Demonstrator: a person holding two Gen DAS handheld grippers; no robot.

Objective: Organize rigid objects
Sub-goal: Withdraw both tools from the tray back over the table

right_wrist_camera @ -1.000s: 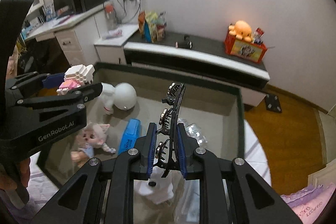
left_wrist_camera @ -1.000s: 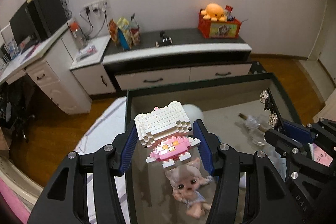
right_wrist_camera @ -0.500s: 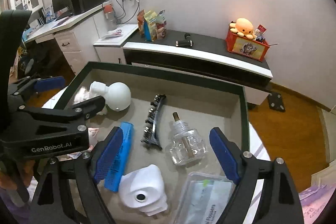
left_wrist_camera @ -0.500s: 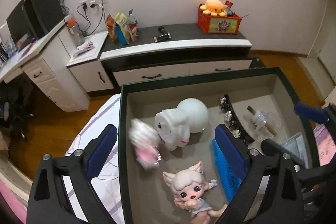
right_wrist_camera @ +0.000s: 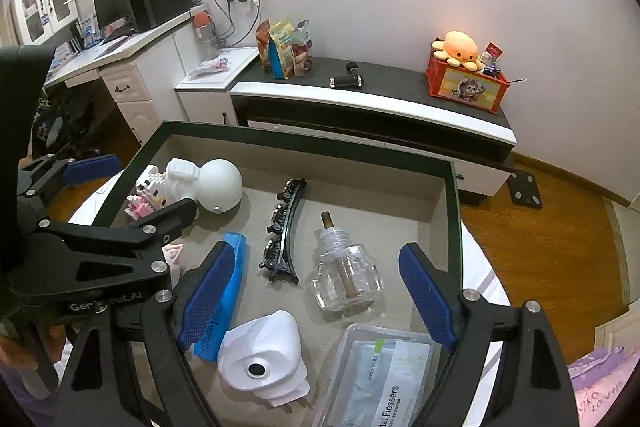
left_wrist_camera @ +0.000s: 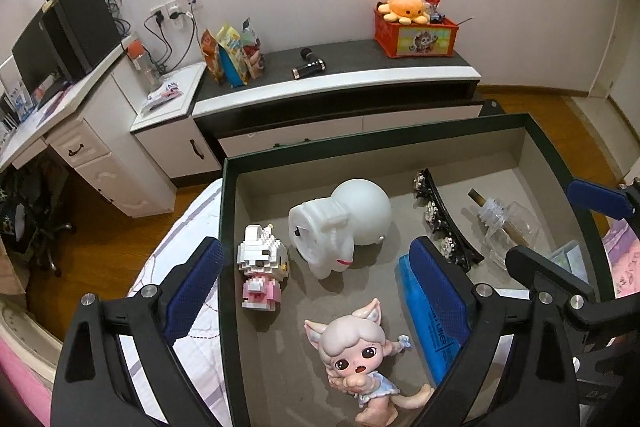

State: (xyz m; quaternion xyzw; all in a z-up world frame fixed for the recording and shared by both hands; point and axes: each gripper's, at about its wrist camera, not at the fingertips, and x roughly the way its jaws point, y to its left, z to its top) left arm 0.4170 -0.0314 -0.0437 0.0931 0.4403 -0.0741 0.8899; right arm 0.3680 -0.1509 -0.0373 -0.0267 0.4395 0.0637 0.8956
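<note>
A dark-rimmed box (left_wrist_camera: 224, 219) with a grey floor holds the objects. The pink-and-white brick figure (left_wrist_camera: 260, 273) lies at its left side, next to a white elephant lamp (left_wrist_camera: 340, 223). A black hair clip (right_wrist_camera: 285, 231) lies in the middle, beside a clear glass bottle (right_wrist_camera: 346, 277). A cat-eared doll (left_wrist_camera: 360, 351) and a blue case (left_wrist_camera: 424, 319) lie near the front. My left gripper (left_wrist_camera: 316, 291) is open and empty above the box. My right gripper (right_wrist_camera: 318, 299) is open and empty above the bottle.
A white plastic part (right_wrist_camera: 264, 355) and a flossers pack (right_wrist_camera: 380, 379) lie at the box's front. The box sits on a pale bedsheet (left_wrist_camera: 188, 307). Beyond are a low cabinet (left_wrist_camera: 340, 79) with a red crate (left_wrist_camera: 416, 39), and a white desk (left_wrist_camera: 92, 131).
My left gripper opened and dropped the brick figure into the box's left side. My right gripper opened and released the hair clip onto the box floor. Both grippers pulled back and up.
</note>
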